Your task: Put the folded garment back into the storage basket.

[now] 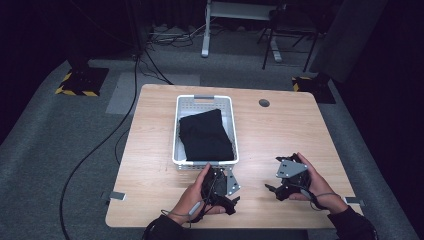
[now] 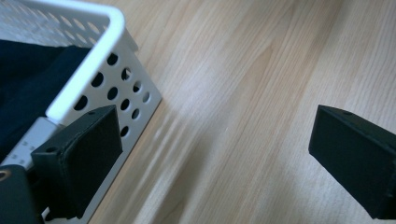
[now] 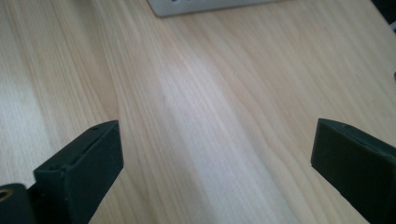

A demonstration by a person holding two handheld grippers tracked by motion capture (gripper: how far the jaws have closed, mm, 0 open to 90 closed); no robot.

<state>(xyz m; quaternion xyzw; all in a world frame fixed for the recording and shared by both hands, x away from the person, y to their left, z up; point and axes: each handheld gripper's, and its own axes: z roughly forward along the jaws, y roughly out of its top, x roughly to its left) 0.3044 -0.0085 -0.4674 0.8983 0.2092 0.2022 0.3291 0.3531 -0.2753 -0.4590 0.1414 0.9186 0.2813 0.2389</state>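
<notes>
The high view looks forward and down from above the near edge of the wooden table, taking in the whole top and the floor beyond. The left gripper view sits close over the tabletop, facing the near right corner of the white basket. The right gripper view, equally low, looks across bare wood toward the basket's near wall.

- White basket: cut by top and left edges of left gripper view; one corner shows.
- Black cloth inside: folds unreadable, runs off left edge.
- Basket's base in right gripper view: a sliver, clipped at top.
- Person's forearms: cut off at near edge, high view.
</notes>
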